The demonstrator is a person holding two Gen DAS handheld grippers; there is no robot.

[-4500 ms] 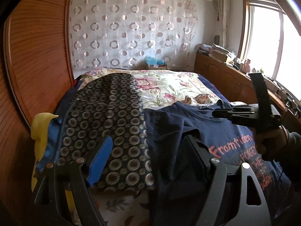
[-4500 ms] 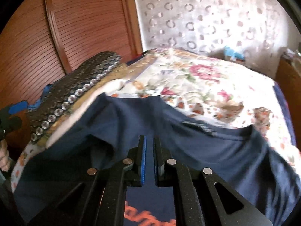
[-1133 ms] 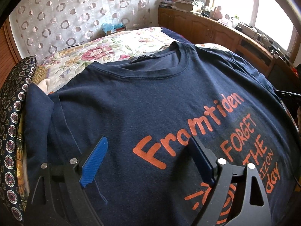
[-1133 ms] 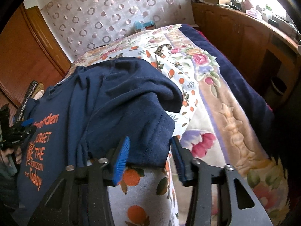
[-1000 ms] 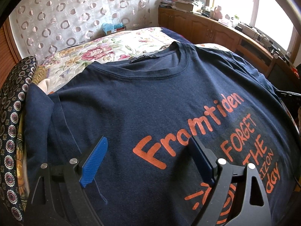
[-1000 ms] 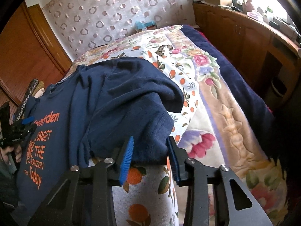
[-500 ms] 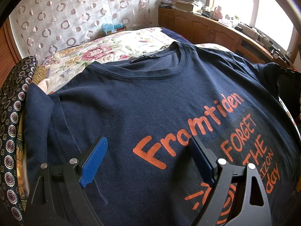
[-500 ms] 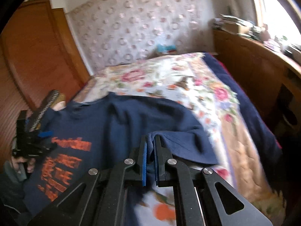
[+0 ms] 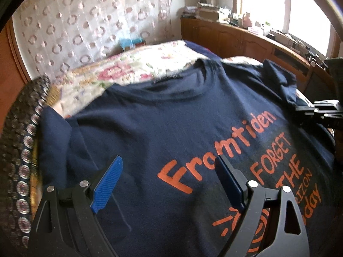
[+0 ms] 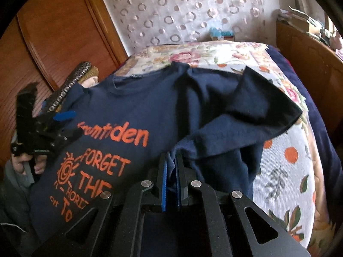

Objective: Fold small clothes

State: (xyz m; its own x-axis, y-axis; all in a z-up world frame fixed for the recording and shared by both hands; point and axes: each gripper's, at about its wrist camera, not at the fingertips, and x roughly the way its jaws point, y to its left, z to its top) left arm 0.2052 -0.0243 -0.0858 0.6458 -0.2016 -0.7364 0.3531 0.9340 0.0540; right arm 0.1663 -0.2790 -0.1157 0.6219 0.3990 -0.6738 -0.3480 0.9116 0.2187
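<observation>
A navy T-shirt (image 9: 163, 120) with orange lettering lies face up on the bed, collar toward the far wall. My left gripper (image 9: 169, 177) is open and hovers over the shirt's chest, its blue pads apart either side of the word "Fromtiden". My right gripper (image 10: 171, 171) is shut on the shirt's right sleeve (image 10: 246, 111) and holds it lifted over the shirt body (image 10: 137, 115). The right gripper also shows in the left wrist view (image 9: 317, 110), at the shirt's right edge. The left gripper shows in the right wrist view (image 10: 62, 124).
The bed has a floral quilt (image 10: 285, 165). A dark ring-patterned cloth (image 9: 19, 141) lies along the left side by the wooden wardrobe (image 10: 55, 27). A wooden cabinet (image 9: 242, 40) runs under the window on the right. A patterned curtain (image 10: 186, 6) covers the far wall.
My right gripper closed on the sleeve edge, then lifted it and carried it inward over the shirt. My left gripper stayed open over the chest, shifting only slightly.
</observation>
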